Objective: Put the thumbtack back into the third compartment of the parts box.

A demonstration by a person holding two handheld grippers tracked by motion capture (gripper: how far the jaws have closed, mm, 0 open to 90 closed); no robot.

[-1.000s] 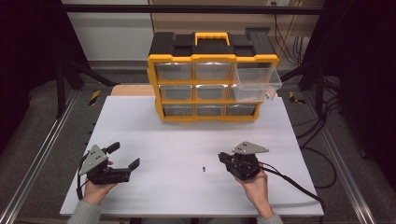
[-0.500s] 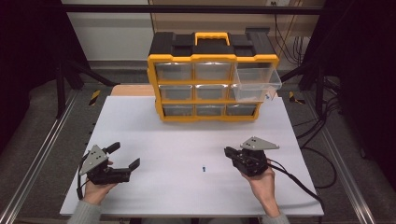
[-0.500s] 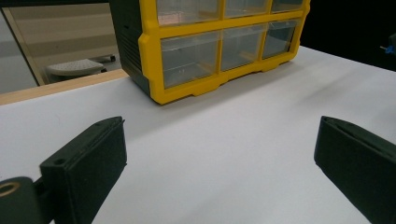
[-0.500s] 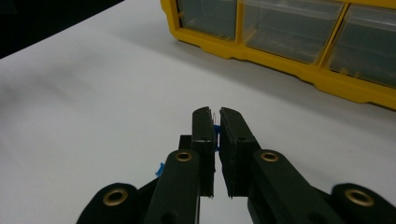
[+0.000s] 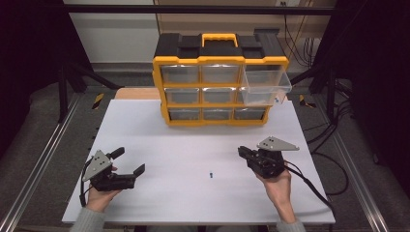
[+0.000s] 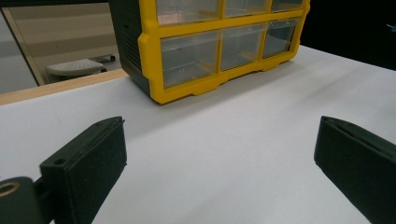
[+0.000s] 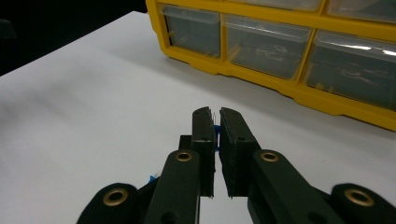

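I'm seeing a yellow-and-black drawer cabinet [image 5: 220, 79] sitting at the white surface's [image 5: 159, 140] far edge, its top-right clear drawer [image 5: 266, 86] hanging pulled out.

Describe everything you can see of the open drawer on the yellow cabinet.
The open drawer is clear plastic, a see-through box with thin walls. It sticks out toward the person from the top right slot of the yellow and black cabinet, level, still seated in its slot. It looks empty. Neither gripper touches it.

A lab test rig. A white counter [image 5: 145, 125] sits inside a black metal frame [image 5: 193, 8], with cables [image 5: 333, 140] trailing alongside. A yellow parts organizer [image 5: 220, 87] stands on it.
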